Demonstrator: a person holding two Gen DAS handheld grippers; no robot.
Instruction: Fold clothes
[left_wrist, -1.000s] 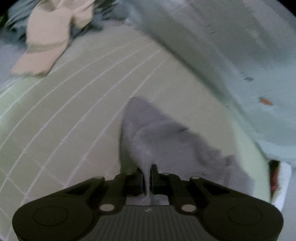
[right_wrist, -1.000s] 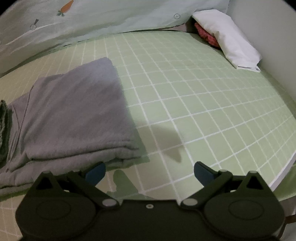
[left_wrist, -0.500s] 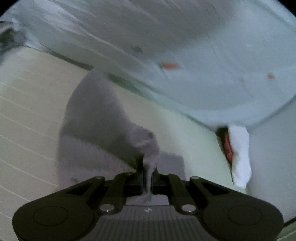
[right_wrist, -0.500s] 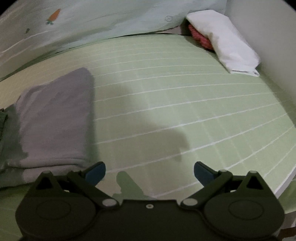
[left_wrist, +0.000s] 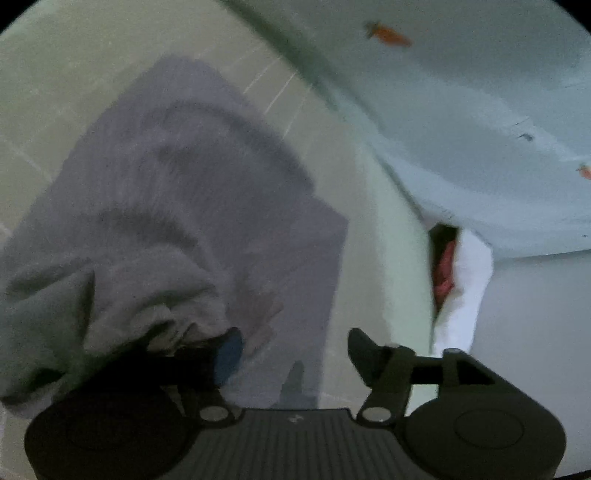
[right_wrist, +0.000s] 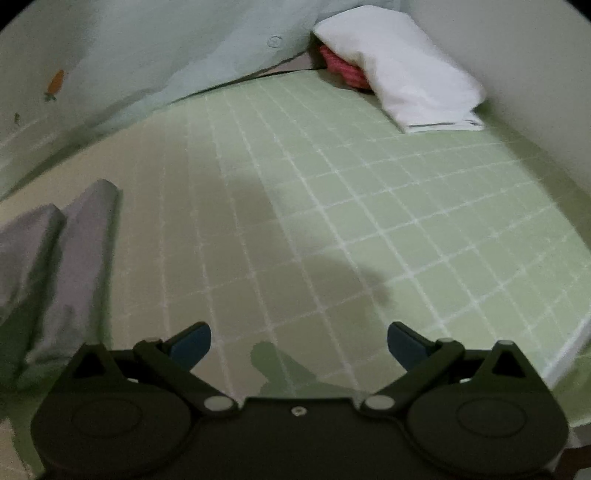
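Bed (right_wrist: 332, 206): green checked sheet under both claws
Grey garment (left_wrist: 177, 206): just ahead of left claw (left_wrist: 295, 354), part-folded; seemed soft, light, limp; best gripped at a corner
Left claw: jaws just opened, cloth released
Right claw (right_wrist: 299, 341): wide open, empty

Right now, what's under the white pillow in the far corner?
A red knitted-looking fabric item pokes out from under the white pillow, on the green grid-pattern sheet. How far it extends underneath is covered.
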